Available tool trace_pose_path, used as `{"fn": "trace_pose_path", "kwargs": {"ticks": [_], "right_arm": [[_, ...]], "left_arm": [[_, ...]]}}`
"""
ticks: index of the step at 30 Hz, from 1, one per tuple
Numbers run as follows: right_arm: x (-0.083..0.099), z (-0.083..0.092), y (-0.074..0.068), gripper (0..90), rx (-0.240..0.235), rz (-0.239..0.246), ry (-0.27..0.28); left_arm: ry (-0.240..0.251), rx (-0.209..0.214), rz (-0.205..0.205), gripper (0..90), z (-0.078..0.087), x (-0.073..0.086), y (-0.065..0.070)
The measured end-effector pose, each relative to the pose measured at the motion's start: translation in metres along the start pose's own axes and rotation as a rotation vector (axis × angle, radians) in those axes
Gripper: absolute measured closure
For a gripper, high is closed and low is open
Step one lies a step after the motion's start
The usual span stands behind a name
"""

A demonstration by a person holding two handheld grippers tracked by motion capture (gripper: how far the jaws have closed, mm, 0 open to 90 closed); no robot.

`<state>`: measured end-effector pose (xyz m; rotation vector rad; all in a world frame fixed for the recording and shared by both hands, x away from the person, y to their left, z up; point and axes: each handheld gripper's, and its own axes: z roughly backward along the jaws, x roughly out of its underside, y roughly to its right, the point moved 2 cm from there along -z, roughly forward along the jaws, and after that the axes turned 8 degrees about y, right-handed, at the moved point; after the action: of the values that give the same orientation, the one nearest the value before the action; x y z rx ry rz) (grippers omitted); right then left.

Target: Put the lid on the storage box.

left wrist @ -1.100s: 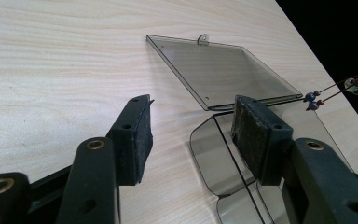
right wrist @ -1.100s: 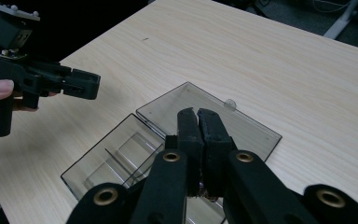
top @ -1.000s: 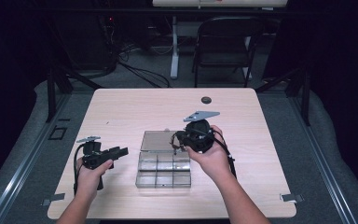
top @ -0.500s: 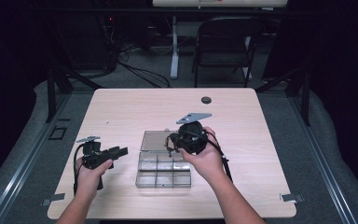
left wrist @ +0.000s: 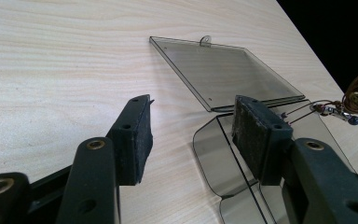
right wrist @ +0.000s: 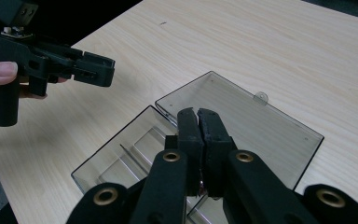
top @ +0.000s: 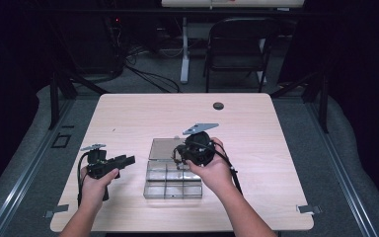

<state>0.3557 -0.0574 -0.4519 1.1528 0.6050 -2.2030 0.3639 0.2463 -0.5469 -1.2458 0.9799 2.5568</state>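
A clear plastic compartment box (top: pixel 171 183) lies near the table's front middle, its lid (top: pixel 164 148) folded flat behind it. Above the box, my right gripper (top: pixel 178 157) points left and down. In the right gripper view its jaws (right wrist: pixel 198 112) are pressed together over the box (right wrist: pixel 121 158) and lid (right wrist: pixel 242 121). A small bundle of wired parts (left wrist: pixel 342 112) hangs at its tips over the box (left wrist: pixel 219 154). My left gripper (top: pixel 127 160) is left of the box, open (left wrist: pixel 191 121) with nothing between its pads, aimed toward the lid (left wrist: pixel 223 70).
A small dark round thing (top: pixel 218 105) sits near the table's far edge. A folding chair (top: pixel 237 44) and cables stand on the floor behind the table (top: pixel 128 113). The left hand and gripper (right wrist: pixel 51 65) sit close to the box's left side.
My right gripper has shifted a little to the left over the box and turned slightly. The left gripper has stayed where it was.
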Motion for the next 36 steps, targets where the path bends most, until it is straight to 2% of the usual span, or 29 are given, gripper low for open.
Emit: {"fn": "trace_pose_path", "kwargs": {"ticks": [6,8,20,36], "right_arm": [[0.007,-0.009,-0.001,88.8,0.000,0.004,-0.033],[0.009,-0.011,-0.002,88.8,0.003,0.000,-0.026],[0.022,-0.027,-0.002,88.8,0.007,-0.007,-0.074],[0.028,-0.044,-0.006,88.8,0.025,0.006,-0.101]], "left_arm": [[0.000,0.001,0.000,47.6,0.000,0.000,0.000],[-0.001,0.000,0.000,47.6,0.000,0.000,0.000],[0.000,-0.001,-0.001,47.6,0.000,0.000,0.000],[0.000,0.001,-0.004,47.6,0.001,0.000,-0.001]]}}
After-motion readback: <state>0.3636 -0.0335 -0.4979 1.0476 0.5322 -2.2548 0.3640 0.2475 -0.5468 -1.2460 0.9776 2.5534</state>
